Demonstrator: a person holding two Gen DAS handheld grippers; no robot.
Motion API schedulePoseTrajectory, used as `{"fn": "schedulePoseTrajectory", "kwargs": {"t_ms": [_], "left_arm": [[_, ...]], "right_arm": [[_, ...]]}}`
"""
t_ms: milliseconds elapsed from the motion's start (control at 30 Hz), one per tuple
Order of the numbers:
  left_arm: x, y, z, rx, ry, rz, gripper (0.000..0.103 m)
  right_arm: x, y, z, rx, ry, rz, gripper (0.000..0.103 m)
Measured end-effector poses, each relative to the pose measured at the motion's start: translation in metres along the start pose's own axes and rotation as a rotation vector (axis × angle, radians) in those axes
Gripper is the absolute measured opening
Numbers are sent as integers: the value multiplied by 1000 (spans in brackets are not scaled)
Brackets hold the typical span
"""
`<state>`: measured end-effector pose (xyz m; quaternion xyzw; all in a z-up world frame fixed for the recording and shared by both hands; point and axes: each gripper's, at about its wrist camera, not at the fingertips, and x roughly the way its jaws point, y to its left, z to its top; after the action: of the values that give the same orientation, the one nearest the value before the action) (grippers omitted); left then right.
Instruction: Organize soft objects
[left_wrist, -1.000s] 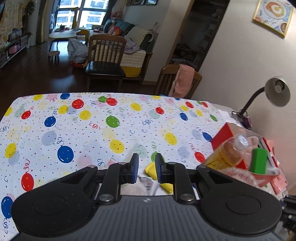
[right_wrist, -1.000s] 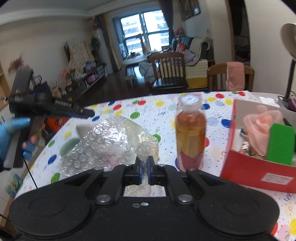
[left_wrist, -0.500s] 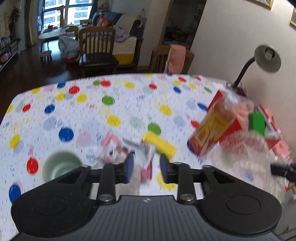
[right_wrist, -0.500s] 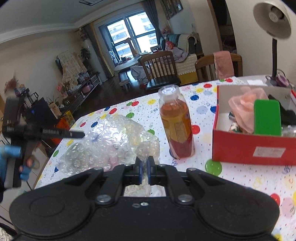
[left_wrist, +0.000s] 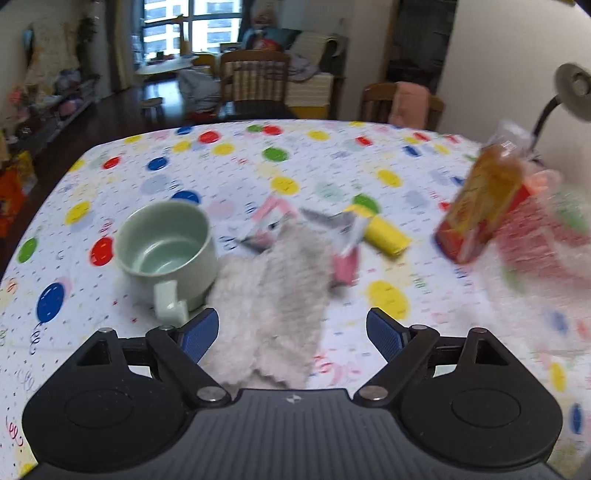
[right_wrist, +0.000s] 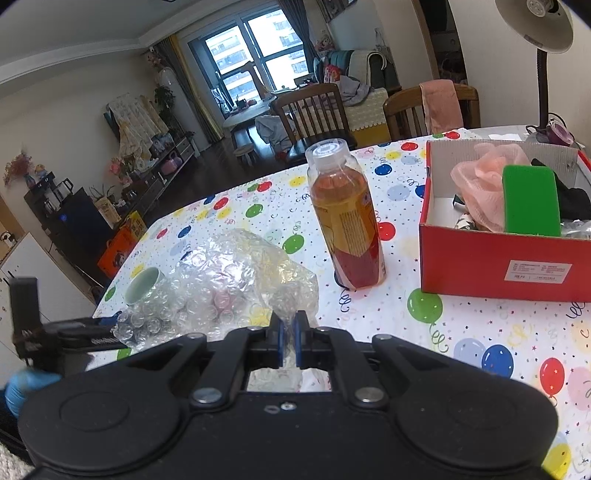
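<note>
on the table: your left gripper (left_wrist: 291, 330) is over a fuzzy grey cloth (left_wrist: 273, 288), right gripper (right_wrist: 288, 341) low near the front edge.
left tool: jaws have just been opening and now stand wide; the cloth lies between them, not pinched, so you hold nothing there.
right tool: clamped nearly closed on a corner of the bubble wrap (right_wrist: 221, 284), which trails out ahead of it.
cloth: flat on the table, its left edge against the green mug (left_wrist: 168, 247), wrappers (left_wrist: 343, 240) and a yellow roll (left_wrist: 388, 236) at its far end.
box: the red box (right_wrist: 495, 262) sits to the right, already holding a pink pouf (right_wrist: 484, 177) and a green sponge (right_wrist: 532, 199).
risk, mug: close too far left and the pad may catch the handle, tipping or dragging the mug.
risk, litter: lift the cloth fast and the wrappers lying on it could come along.
risk, bottle: the bottle (right_wrist: 345, 214) stands between wrap and box; swing the wrap across low and it may knock it over.
risk, blur: the left view is smeared, so the grip point is hard to judge; slow down.
</note>
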<state>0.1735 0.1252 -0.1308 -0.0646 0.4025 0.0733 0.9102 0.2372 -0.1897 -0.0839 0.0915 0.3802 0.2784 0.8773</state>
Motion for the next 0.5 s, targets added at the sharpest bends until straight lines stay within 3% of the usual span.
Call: {"fn": "schedulePoseTrajectory", "kwargs": {"t_ms": [167,500], "left_arm": [[32,3,-7,0,40,56,88],[67,4,-10,-44,105,67,87]], "right_arm": [[2,-1,-1,1,16,-6,5],[4,-5,-4,15,43,-20,5]]}}
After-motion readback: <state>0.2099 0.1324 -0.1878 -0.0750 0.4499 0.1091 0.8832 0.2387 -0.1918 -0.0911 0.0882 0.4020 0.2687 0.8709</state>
